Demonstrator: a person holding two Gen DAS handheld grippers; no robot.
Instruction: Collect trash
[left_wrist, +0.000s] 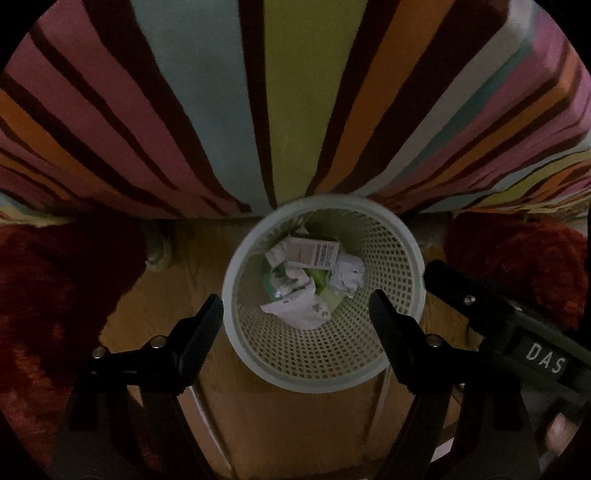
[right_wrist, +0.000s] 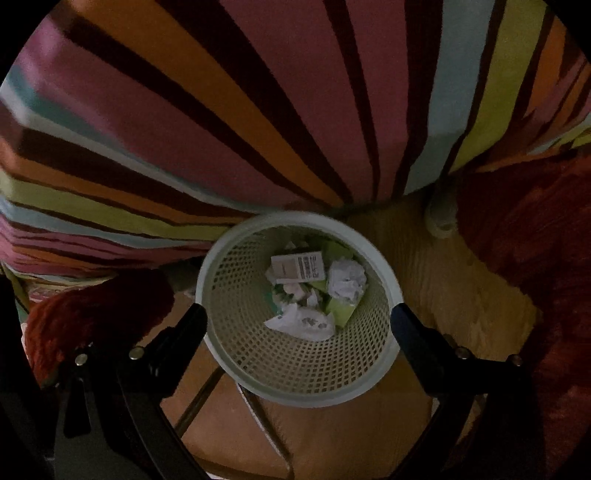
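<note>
- One striped bedcover (left_wrist: 295, 103) in pink, orange, green, pale blue and brown fills the upper half of both views.
- Red shaggy rugs (left_wrist: 55, 288) lie on the wooden floor (left_wrist: 295, 424) either side.
- The pale mesh wastebasket (left_wrist: 399, 258) stands on the floor against the bed's edge.
- Left gripper (left_wrist: 295, 314) and right gripper (right_wrist: 297, 325) hang above it, fingers spread, pinching nothing.
- Trash in the basket's bottom: crumpled paper (left_wrist: 349, 275), a small printed carton (left_wrist: 314, 253), a wrapper (left_wrist: 295, 308).

striped bedcover (left_wrist: 288, 96) | red shaggy rug (right_wrist: 524, 251) | floor (left_wrist: 280, 424), perhaps wood
</note>
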